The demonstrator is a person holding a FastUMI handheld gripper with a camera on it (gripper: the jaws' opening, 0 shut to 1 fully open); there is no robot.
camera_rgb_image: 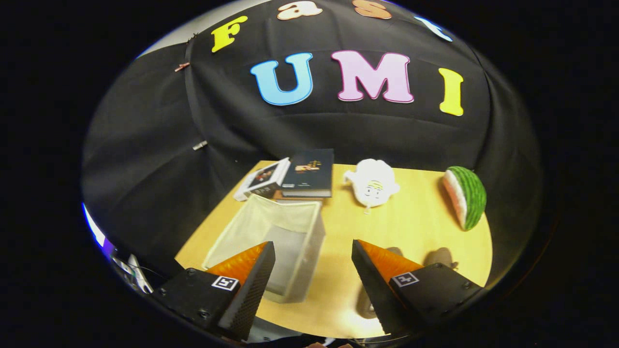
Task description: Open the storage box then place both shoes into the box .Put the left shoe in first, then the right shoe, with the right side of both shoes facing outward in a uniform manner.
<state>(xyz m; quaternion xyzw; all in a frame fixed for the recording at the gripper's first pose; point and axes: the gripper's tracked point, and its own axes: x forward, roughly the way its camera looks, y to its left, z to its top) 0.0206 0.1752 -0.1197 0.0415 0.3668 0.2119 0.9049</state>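
Hand-held gripper (313, 263) spread wide above the counter (416, 222), gripping nothing.

The translucent storage box (271, 241) sits open just ahead of the left finger, which overlaps its near corner. Two dark shoes (437, 256) lie by the right finger, partly hidden behind it. Beyond the box are stacked books (309, 174), then a white plush toy (372, 183) and a watermelon slice (466, 195) to the right.
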